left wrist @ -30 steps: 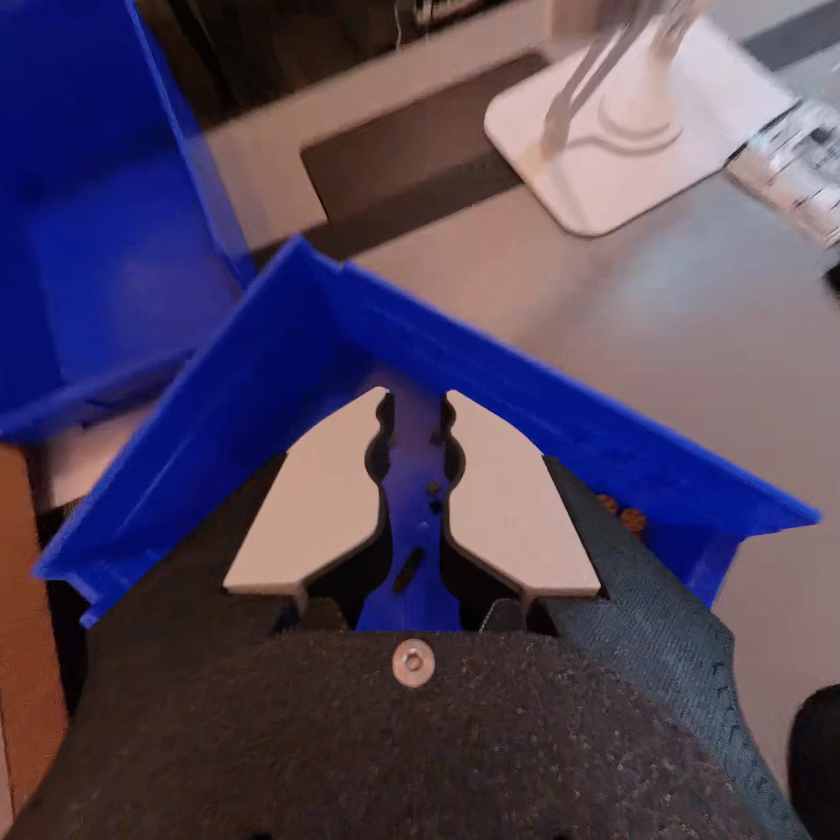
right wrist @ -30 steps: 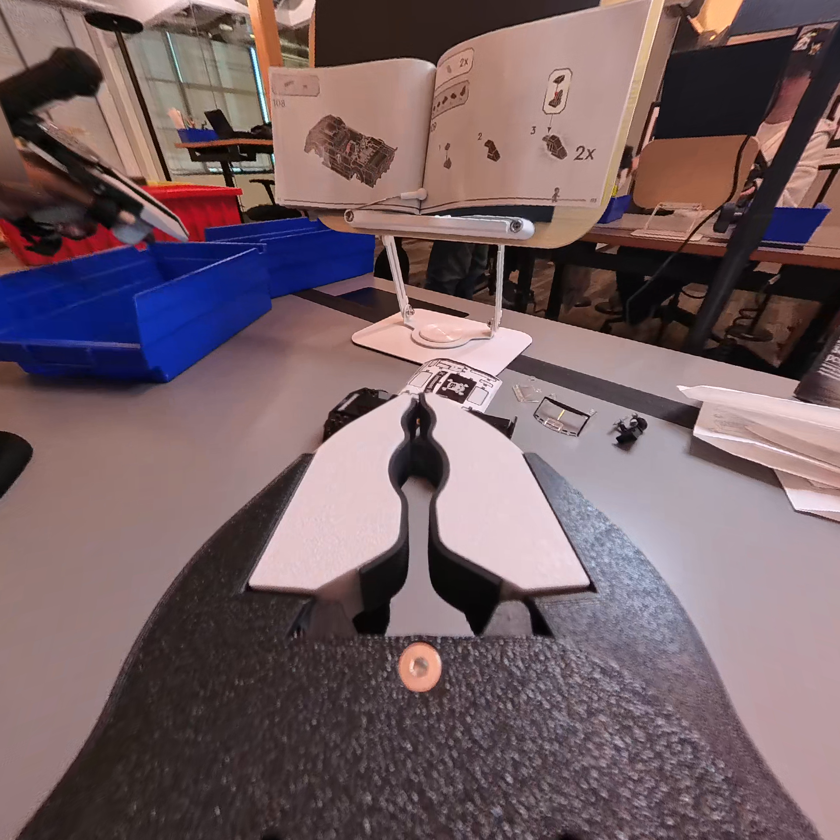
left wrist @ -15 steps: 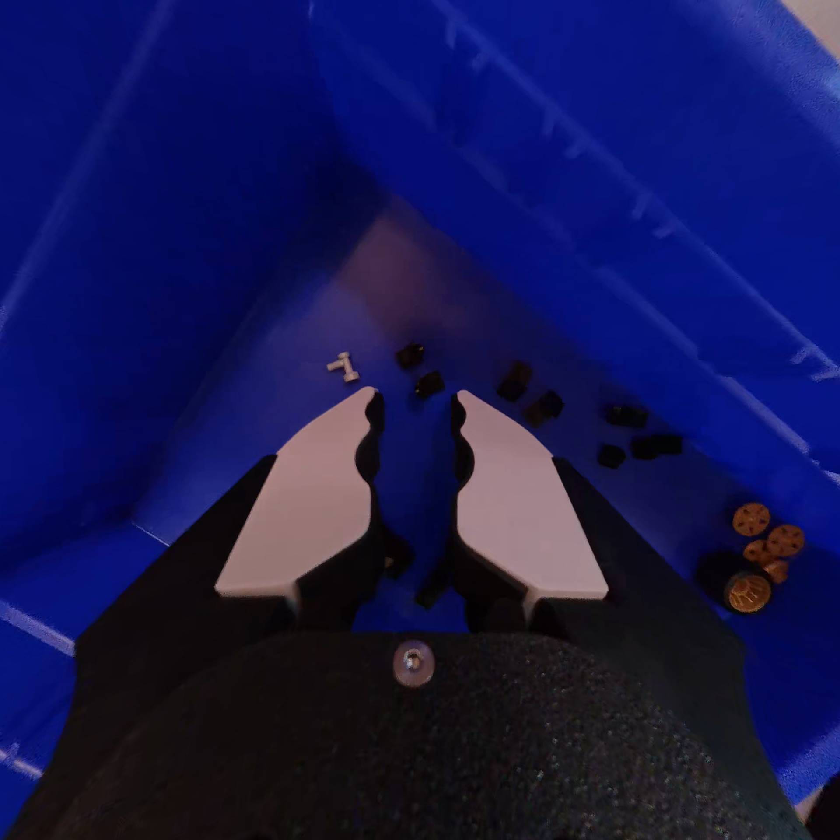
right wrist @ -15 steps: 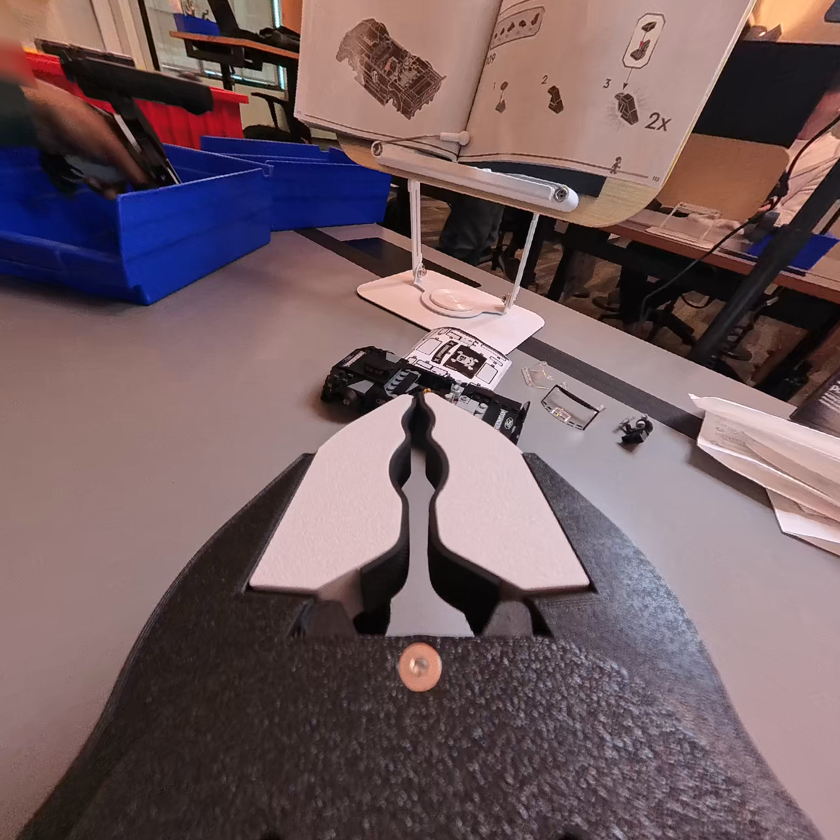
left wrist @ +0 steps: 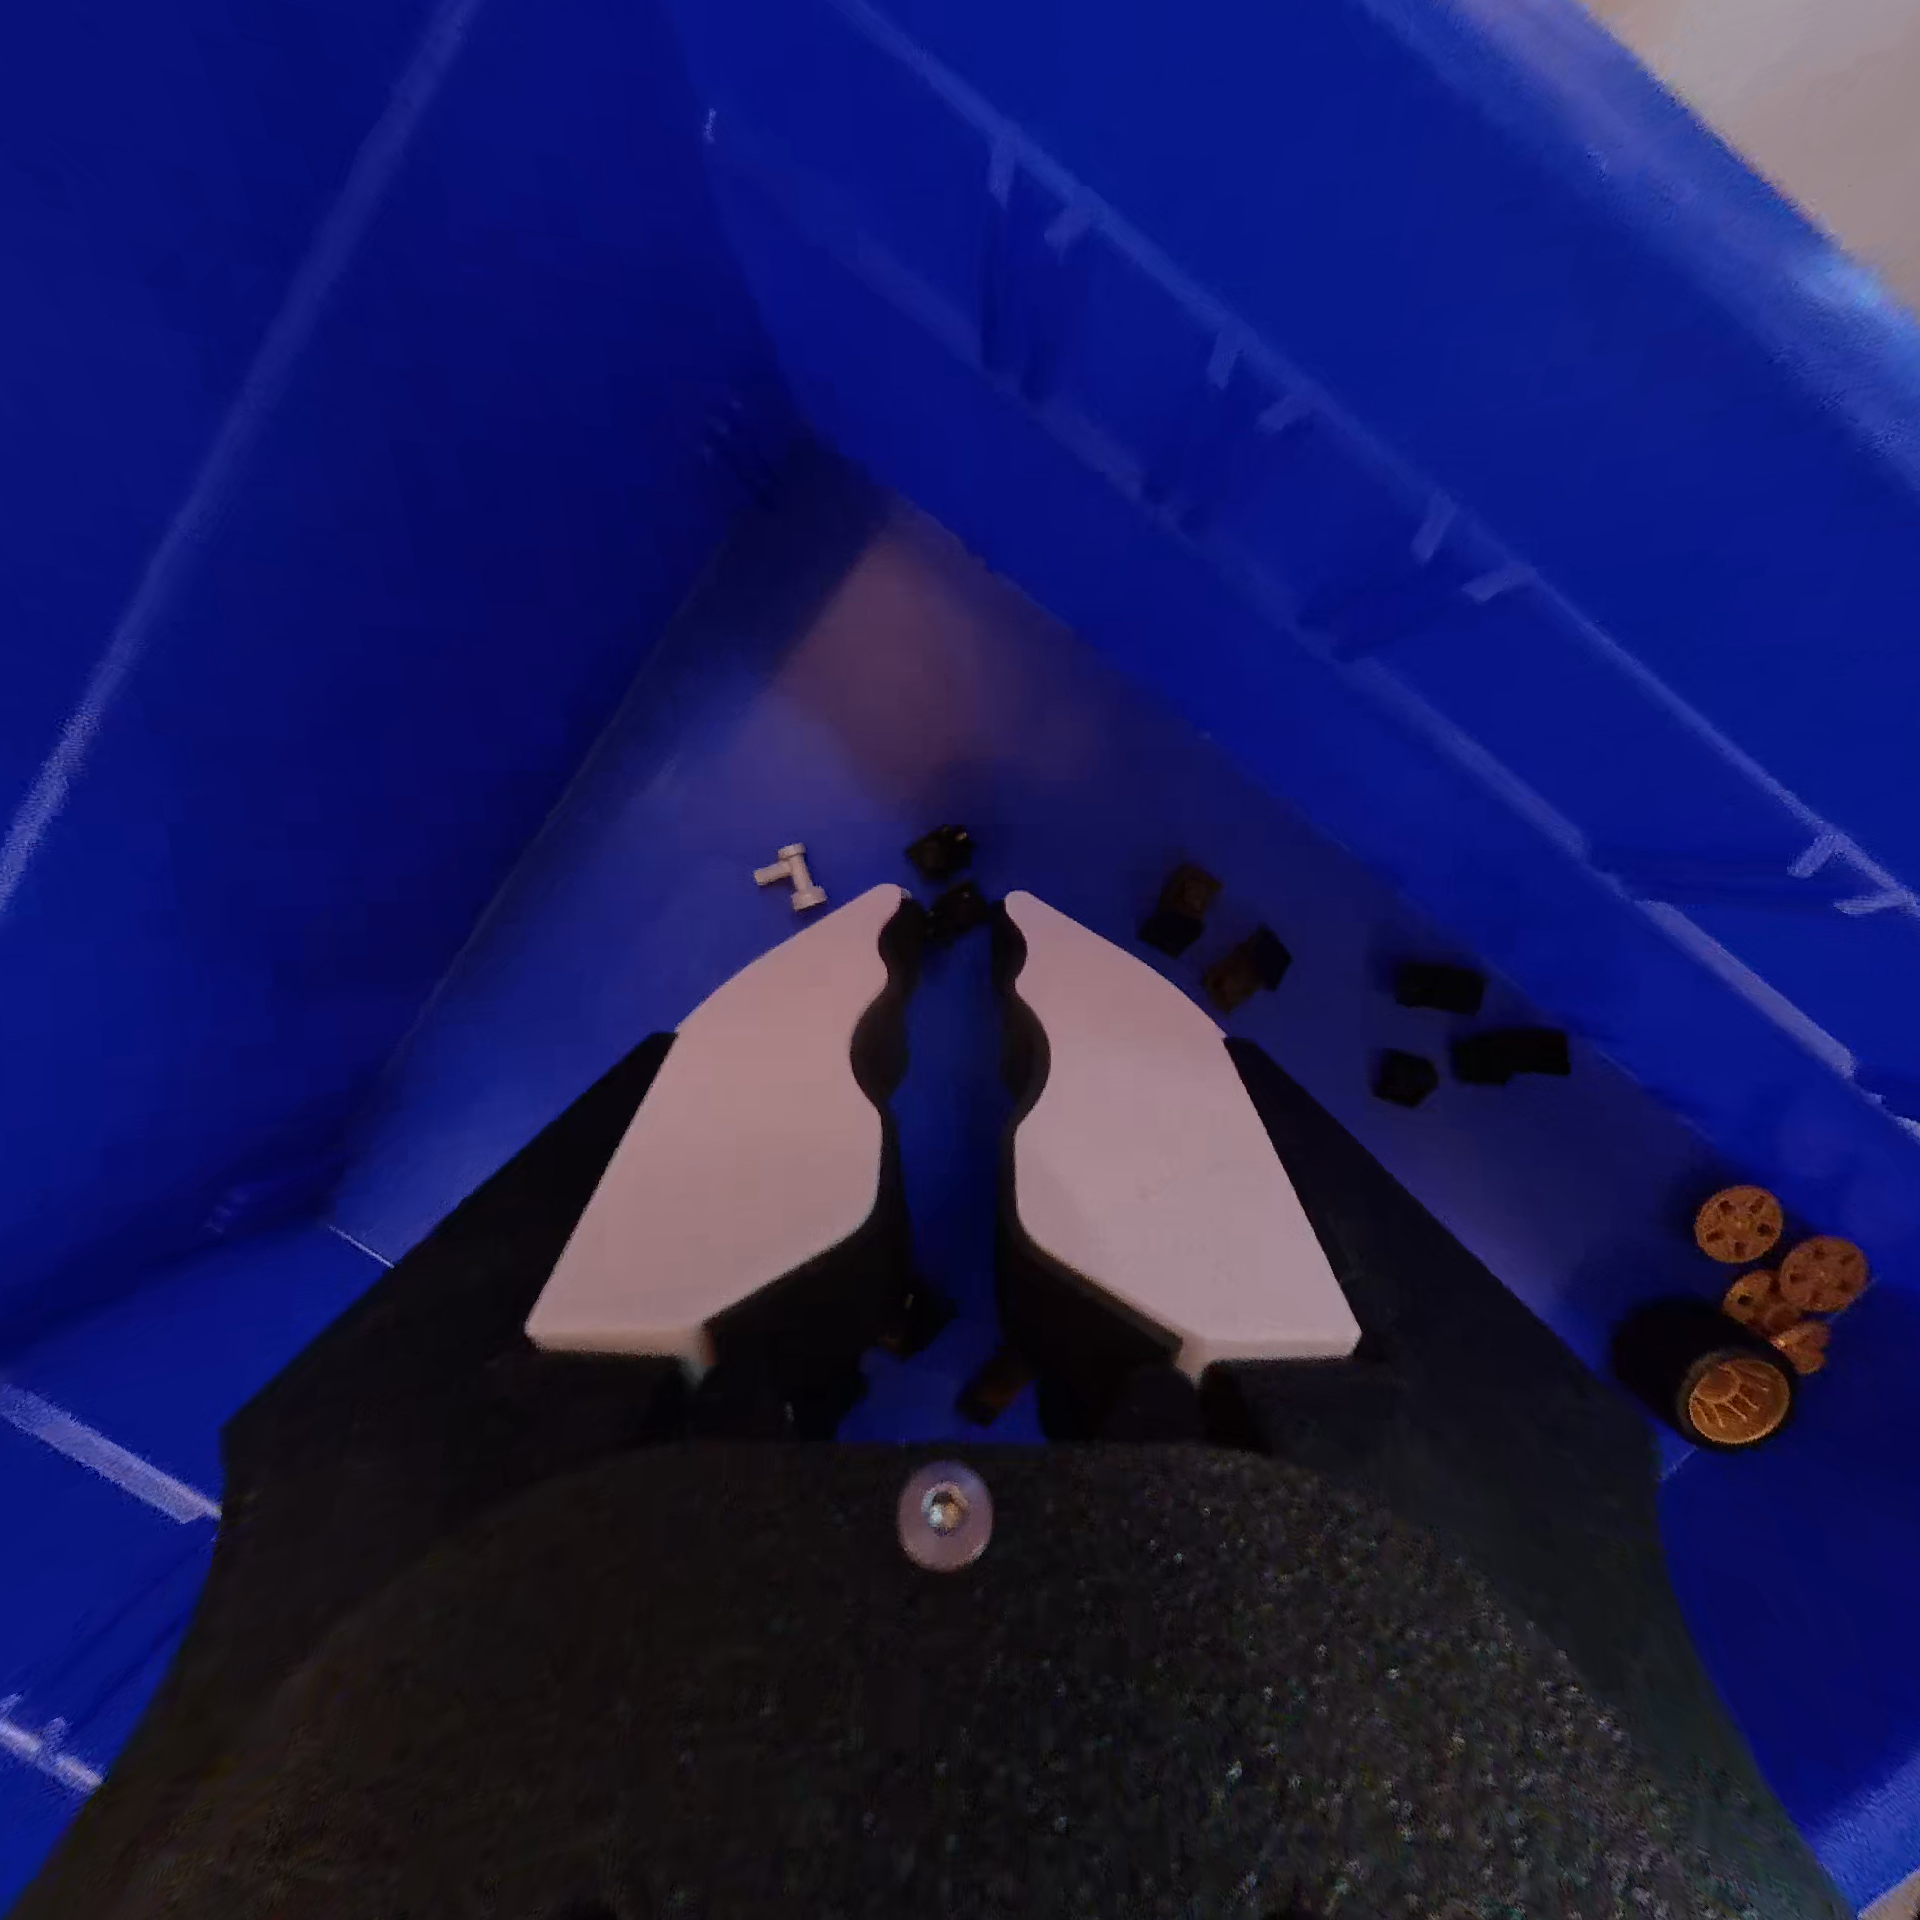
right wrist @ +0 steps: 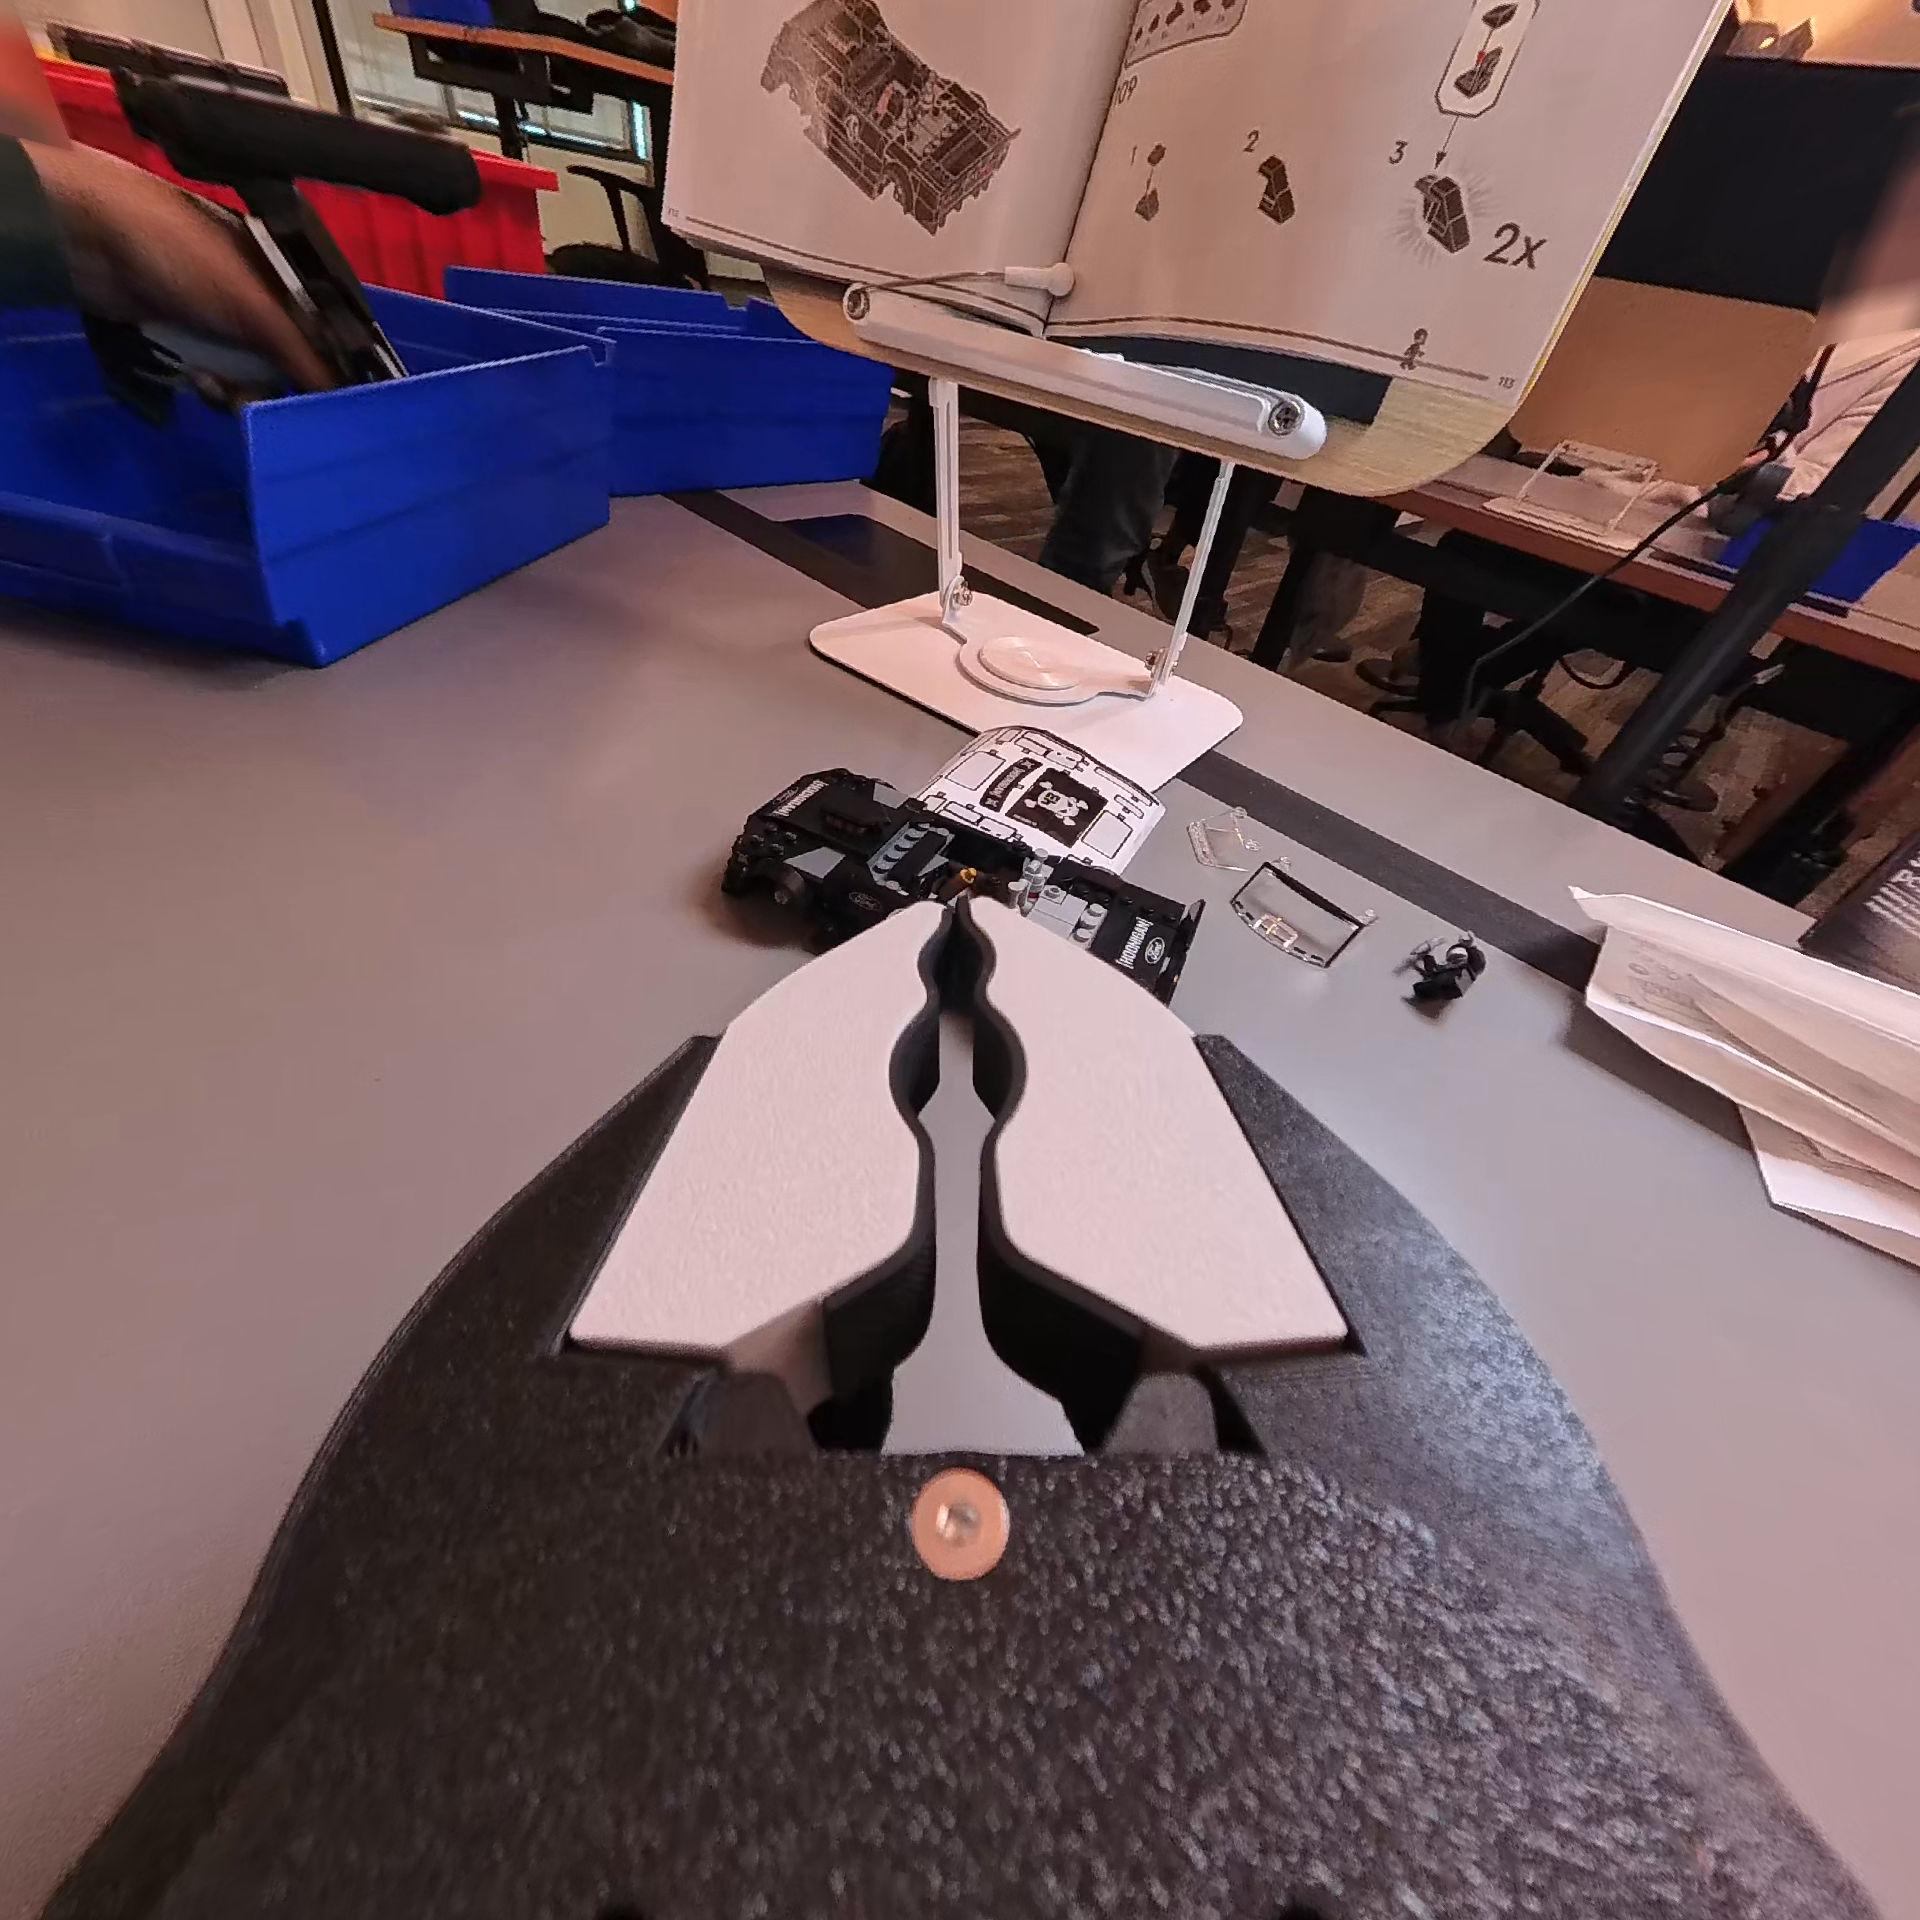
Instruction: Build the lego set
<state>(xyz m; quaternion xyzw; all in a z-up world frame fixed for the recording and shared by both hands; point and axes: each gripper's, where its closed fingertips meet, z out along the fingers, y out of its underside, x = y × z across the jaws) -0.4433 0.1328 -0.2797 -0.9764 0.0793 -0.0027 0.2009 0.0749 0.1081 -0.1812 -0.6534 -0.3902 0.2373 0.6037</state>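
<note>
My left gripper [left wrist: 954, 906] is down inside a blue bin [left wrist: 416, 520]. Its jaws are a narrow gap apart, and a small black piece [left wrist: 958, 912] lies between the tips on the bin floor. Another black piece [left wrist: 940, 850] lies just beyond it. My right gripper [right wrist: 958, 912] is shut and empty, low over the grey table, just in front of the part-built black Lego car [right wrist: 831, 842]. The right wrist view also shows the left gripper [right wrist: 239, 260], far left, reaching into the bin [right wrist: 416, 499].
In the bin lie a light grey piece [left wrist: 790, 878], several black pieces [left wrist: 1179, 920], gold wheel hubs [left wrist: 1777, 1268] and a tyre [left wrist: 1714, 1382]. On the table are a sticker sheet [right wrist: 1049, 800], a clear windscreen [right wrist: 1299, 904], a booklet on a white stand [right wrist: 1039, 665] and papers [right wrist: 1766, 1039]. My hands' fingertips stand some 55 centimetres from each other.
My left gripper dropped into the bin, moved forward to the black piece and narrowed its jaws. My right gripper stayed shut and moved closer to the car.
</note>
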